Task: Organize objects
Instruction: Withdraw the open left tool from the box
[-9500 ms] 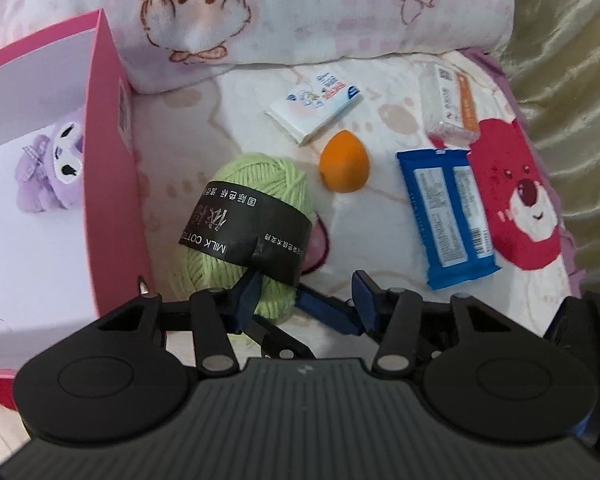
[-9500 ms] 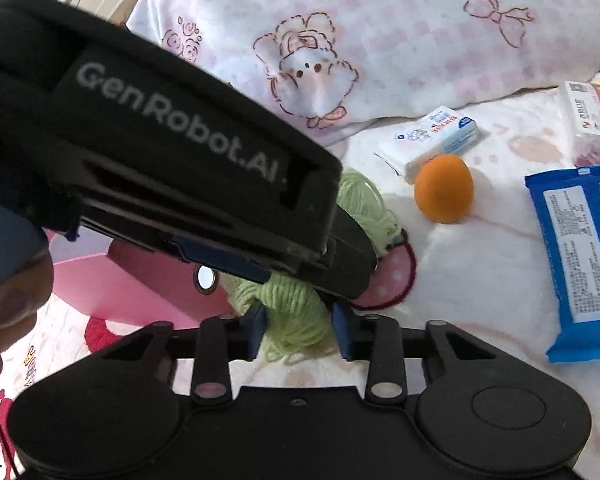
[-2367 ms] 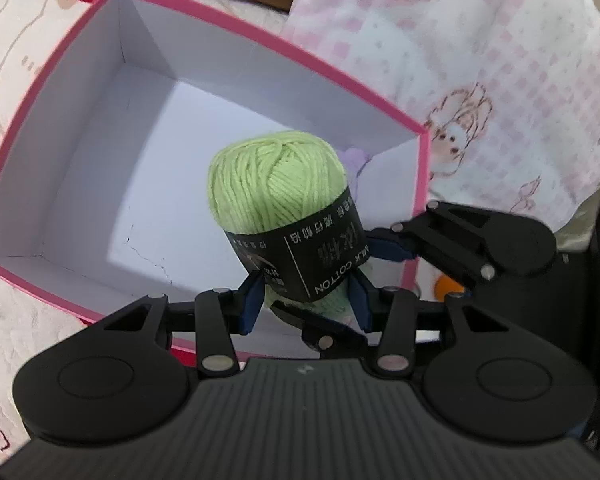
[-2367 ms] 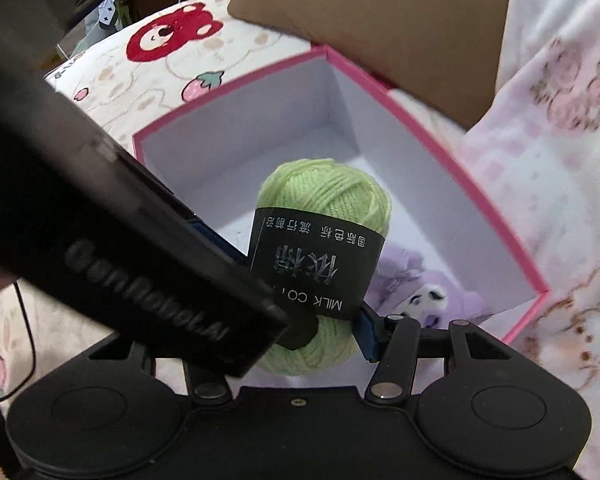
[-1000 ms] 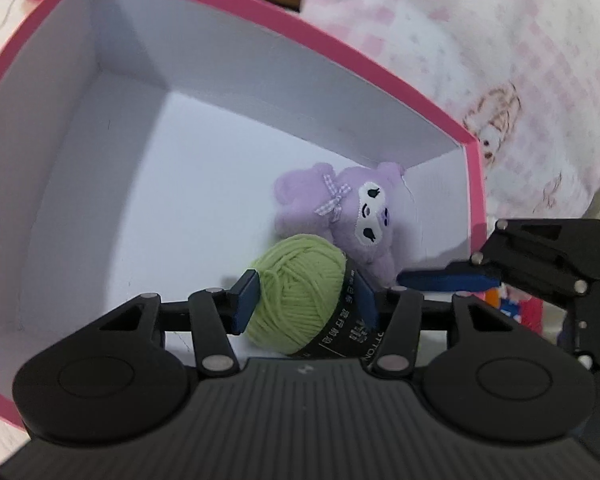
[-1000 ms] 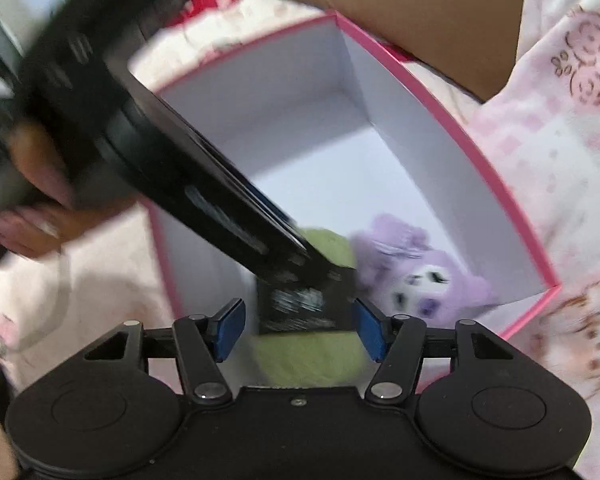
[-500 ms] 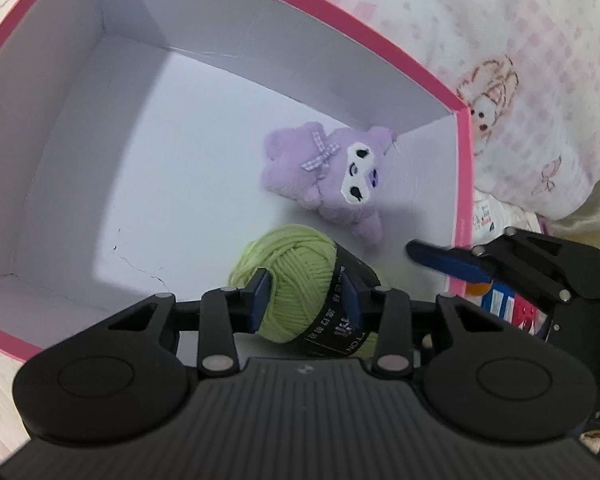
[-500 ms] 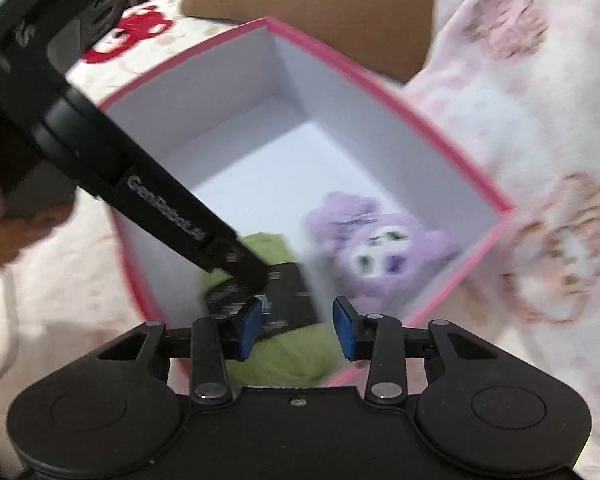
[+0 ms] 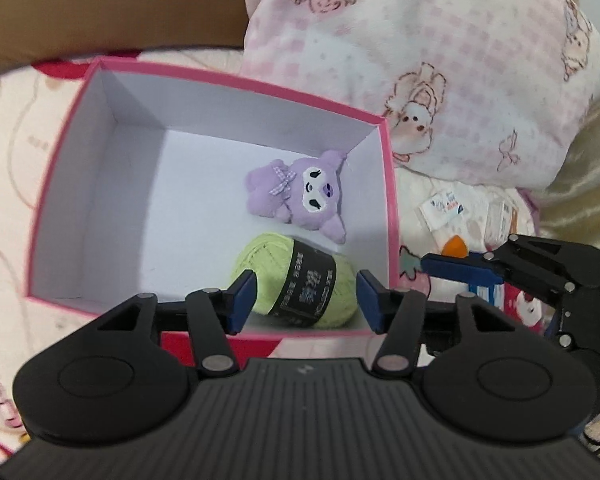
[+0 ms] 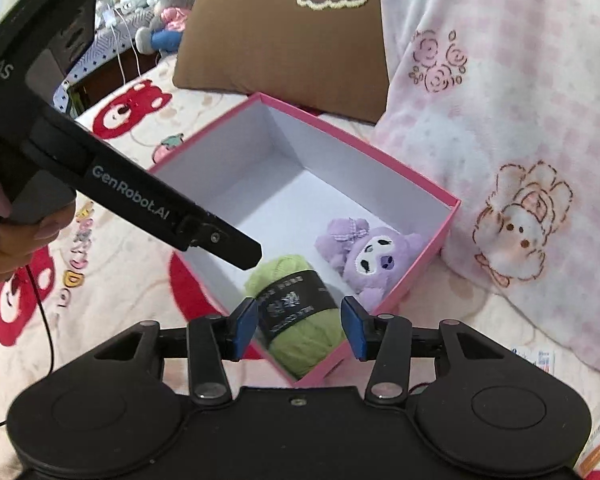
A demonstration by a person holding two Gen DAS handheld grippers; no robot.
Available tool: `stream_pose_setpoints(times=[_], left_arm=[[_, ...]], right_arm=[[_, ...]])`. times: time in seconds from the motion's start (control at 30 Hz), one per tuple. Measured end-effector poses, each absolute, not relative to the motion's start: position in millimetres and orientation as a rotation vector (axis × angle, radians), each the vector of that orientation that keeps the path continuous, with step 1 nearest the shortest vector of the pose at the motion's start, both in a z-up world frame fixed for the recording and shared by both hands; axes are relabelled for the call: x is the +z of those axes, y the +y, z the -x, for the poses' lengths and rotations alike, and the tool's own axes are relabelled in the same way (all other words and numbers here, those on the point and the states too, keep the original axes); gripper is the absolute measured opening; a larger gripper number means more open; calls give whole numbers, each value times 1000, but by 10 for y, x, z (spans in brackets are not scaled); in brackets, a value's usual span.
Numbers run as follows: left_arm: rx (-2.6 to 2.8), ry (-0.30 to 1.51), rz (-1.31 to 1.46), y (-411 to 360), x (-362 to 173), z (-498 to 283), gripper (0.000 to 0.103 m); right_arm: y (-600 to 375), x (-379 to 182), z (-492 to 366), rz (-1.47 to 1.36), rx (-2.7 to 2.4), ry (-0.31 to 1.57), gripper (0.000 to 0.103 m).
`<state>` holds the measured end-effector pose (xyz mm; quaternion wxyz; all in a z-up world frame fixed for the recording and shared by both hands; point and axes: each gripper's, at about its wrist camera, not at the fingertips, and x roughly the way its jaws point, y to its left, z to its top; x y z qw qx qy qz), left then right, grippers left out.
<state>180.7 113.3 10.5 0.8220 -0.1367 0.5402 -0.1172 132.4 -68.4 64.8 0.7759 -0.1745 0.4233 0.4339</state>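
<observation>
Green yarn ball (image 9: 300,280) lying in the pink box (image 9: 388,200), plush toy (image 9: 300,194) at its 12 o'clock. Left gripper (image 9: 305,300) and right gripper (image 10: 300,328) both just opened, holding nothing (yarn below them). Packets and orange sponge (image 9: 455,246) left on the bed at 3 o'clock.

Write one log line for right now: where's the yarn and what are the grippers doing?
yarn: in pink box beside purple plush | left gripper: open, just opened | right gripper: open, just opened
</observation>
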Motion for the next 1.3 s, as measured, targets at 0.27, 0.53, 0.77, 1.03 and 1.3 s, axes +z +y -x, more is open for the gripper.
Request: stream_pose_setpoints(times=[0.27, 0.53, 0.77, 1.03, 1.3], left_arm=[[-236, 1144, 225, 1057, 570, -1382, 64], [-253, 1146, 166, 927, 928, -931, 69], [-291, 1133, 146, 828, 1158, -560, 76], [-332, 1155, 106, 595, 1206, -259, 84], [-374, 1169, 87, 300, 1156, -93, 96]], right_arm=[[-801, 1068, -933, 332, 938, 891, 59], [-949, 1398, -496, 326, 923, 878, 65], [-1146, 1583, -196, 329, 882, 859, 69], [-1506, 1659, 191, 321, 852, 817, 78], [-1881, 1531, 401, 302, 786, 821, 87]])
